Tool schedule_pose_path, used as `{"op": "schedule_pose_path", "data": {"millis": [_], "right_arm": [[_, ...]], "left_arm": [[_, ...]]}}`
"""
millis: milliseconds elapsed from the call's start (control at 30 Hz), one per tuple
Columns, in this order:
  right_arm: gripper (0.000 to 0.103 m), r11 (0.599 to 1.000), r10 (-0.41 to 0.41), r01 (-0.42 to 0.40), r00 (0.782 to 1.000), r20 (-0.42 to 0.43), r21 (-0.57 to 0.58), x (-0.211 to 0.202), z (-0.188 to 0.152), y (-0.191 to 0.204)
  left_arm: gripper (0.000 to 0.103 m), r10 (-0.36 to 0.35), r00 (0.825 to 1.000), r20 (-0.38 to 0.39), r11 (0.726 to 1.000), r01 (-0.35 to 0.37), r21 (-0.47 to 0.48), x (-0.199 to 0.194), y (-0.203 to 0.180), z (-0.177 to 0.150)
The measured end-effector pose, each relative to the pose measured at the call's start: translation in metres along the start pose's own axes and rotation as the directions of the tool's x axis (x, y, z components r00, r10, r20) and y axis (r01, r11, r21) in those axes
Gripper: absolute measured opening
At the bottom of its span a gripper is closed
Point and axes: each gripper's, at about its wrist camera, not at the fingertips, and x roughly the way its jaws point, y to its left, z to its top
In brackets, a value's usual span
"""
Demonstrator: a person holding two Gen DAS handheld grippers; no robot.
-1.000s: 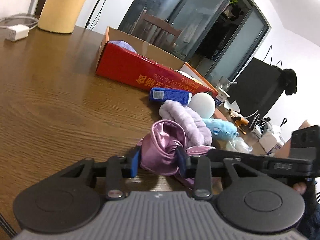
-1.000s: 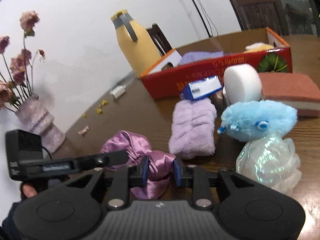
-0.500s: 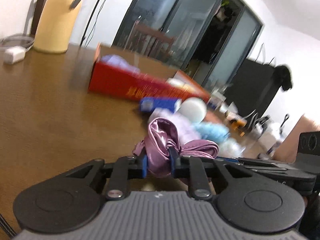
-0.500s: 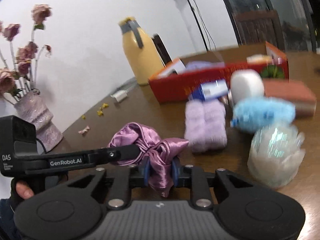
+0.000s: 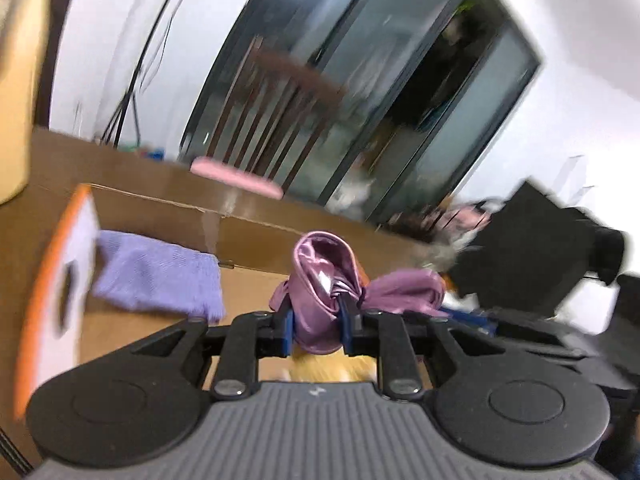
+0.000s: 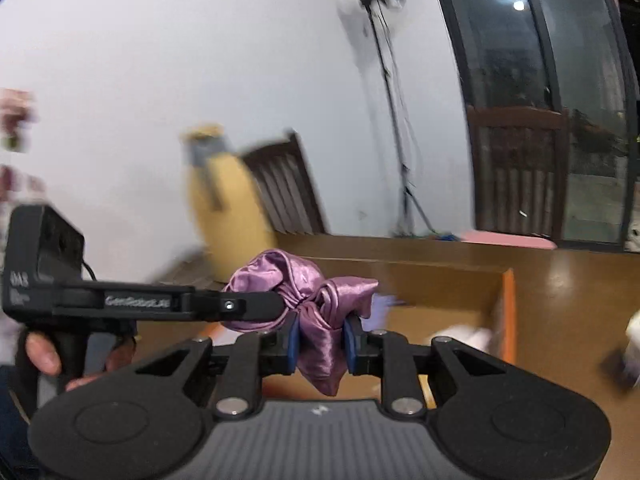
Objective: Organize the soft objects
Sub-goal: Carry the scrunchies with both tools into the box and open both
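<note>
Satin scrunchie (image 5: pixel 320 280) pinched by both tongs (image 5: pixel 316 326) (image 6: pixel 322 344) above the cardboard box (image 5: pixel 168 216).

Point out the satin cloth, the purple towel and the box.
satin cloth (image 5: pixel 320 276), left wrist view, bunched fold above the pads
purple towel (image 5: pixel 160 276), left wrist view, its middle
box (image 5: pixel 256 236), left wrist view, inner far wall

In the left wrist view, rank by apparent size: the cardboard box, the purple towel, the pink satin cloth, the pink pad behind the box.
1. cardboard box
2. purple towel
3. pink satin cloth, though it sits nearest the camera, so it looks bigger than it is
4. pink pad, blurred and farthest away
</note>
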Motion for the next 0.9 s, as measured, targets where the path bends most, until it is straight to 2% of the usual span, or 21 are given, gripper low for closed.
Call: {"op": "schedule_pose_path", "data": {"millis": [100, 167, 300, 367, 400, 433, 467, 533, 633, 733, 867, 900], "right_arm": [[0.022, 0.996, -0.084, 0.083, 0.99, -0.112, -0.014, 0.055, 0.029, -0.035], [0.022, 0.991, -0.132, 0.126, 0.976, -0.172, -0.047, 0.085, 0.038, -0.05], [0.023, 0.957, -0.261, 0.218, 0.935, -0.24, -0.191, 0.133, 0.039, -0.057], [0.025, 0.942, -0.299, 0.244, 0.921, -0.249, -0.229, 0.142, 0.039, -0.062], [0.026, 0.938, -0.312, 0.258, 0.917, -0.247, -0.231, 0.141, 0.04, -0.065], [0.031, 0.937, -0.317, 0.264, 0.919, -0.236, -0.228, 0.138, 0.042, -0.068], [0.034, 0.936, -0.32, 0.273, 0.922, -0.219, -0.221, 0.132, 0.044, -0.07], [0.054, 0.941, -0.316, 0.279, 0.928, -0.197, -0.195, 0.121, 0.05, -0.072], [0.055, 0.955, -0.285, 0.265, 0.944, -0.165, -0.133, 0.1, 0.055, -0.075], [0.055, 0.95, -0.293, 0.273, 0.948, -0.125, -0.154, 0.065, 0.058, -0.059], [0.055, 0.941, -0.295, 0.279, 0.953, -0.067, -0.19, 0.006, 0.065, -0.03], [0.056, 0.94, -0.296, 0.281, 0.954, -0.05, -0.195, -0.008, 0.066, -0.023]], "left_arm": [[0.021, 0.049, 0.994, -0.097, 0.996, -0.055, -0.063, 0.07, 0.011, 0.023], [0.021, 0.078, 0.988, -0.131, 0.993, -0.089, -0.077, 0.106, 0.015, 0.028], [0.023, 0.136, 0.971, -0.198, 0.982, -0.159, -0.104, 0.151, 0.031, 0.029], [0.03, 0.113, 0.97, -0.216, 0.985, -0.138, -0.104, 0.157, 0.037, 0.03], [0.041, 0.117, 0.968, -0.221, 0.985, -0.141, -0.099, 0.156, 0.038, 0.031], [0.049, 0.115, 0.969, -0.217, 0.985, -0.139, -0.1, 0.153, 0.039, 0.032], [0.051, 0.111, 0.972, -0.209, 0.987, -0.133, -0.094, 0.148, 0.038, 0.032], [0.061, 0.115, 0.974, -0.193, 0.99, -0.129, -0.06, 0.134, 0.035, 0.03], [0.066, 0.121, 0.981, -0.151, 0.993, -0.119, 0.022, 0.096, 0.015, 0.027], [0.068, 0.128, 0.987, -0.098, 0.989, -0.119, 0.092, 0.05, -0.007, 0.03], [0.073, 0.161, 0.987, -0.004, 0.973, -0.158, 0.169, -0.019, -0.037, 0.031], [0.077, 0.177, 0.984, 0.025, 0.966, -0.178, 0.187, -0.038, -0.044, 0.029]]}}
